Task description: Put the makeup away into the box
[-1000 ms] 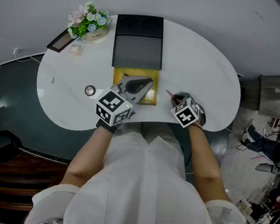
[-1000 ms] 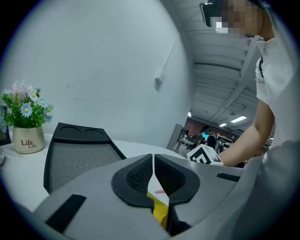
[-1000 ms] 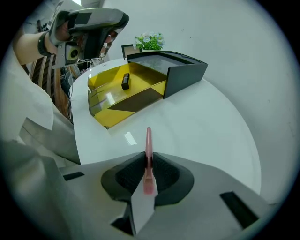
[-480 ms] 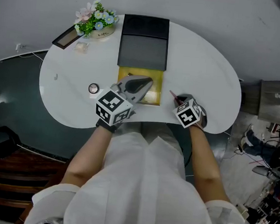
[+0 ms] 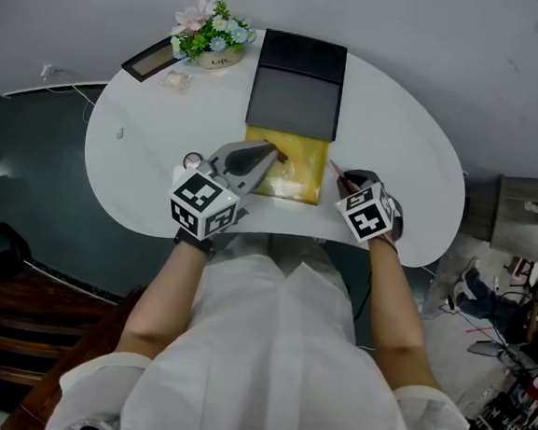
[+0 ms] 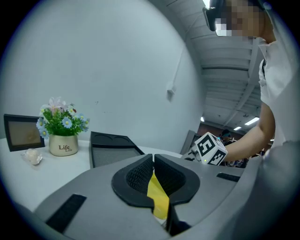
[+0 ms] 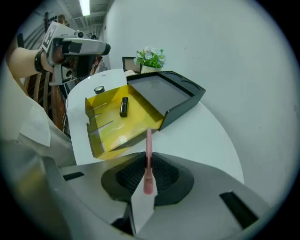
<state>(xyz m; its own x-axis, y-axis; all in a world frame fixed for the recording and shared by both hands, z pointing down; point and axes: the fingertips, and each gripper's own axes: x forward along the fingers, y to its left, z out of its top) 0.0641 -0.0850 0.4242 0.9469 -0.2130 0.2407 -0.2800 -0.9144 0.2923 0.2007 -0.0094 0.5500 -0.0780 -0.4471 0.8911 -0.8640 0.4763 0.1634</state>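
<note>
The box stands open on the white table (image 5: 397, 146): a yellow tray (image 5: 301, 170) with dividers, and a black lid (image 5: 296, 90) folded back behind it. A short black tube (image 7: 123, 106) lies in the tray. My left gripper (image 5: 271, 153) is at the tray's near left corner, shut on a yellow flap (image 6: 157, 197) of the box. My right gripper (image 5: 342, 176) hovers just right of the tray, pointing steeply down and shut on a slim pink makeup stick (image 7: 148, 145) whose tip juts past the jaws toward the tray.
A flower pot (image 5: 214, 38), a dark picture frame (image 5: 152, 57) and a small pale lump (image 5: 177, 81) sit at the table's far left. A small round jar (image 5: 193, 161) lies left of the tray. The table's front edge is close under both hands.
The right gripper has risen off the table with the pink stick. The left gripper has shifted left, still clamped on the yellow flap. The head camera has swung, shifting the table in view.
</note>
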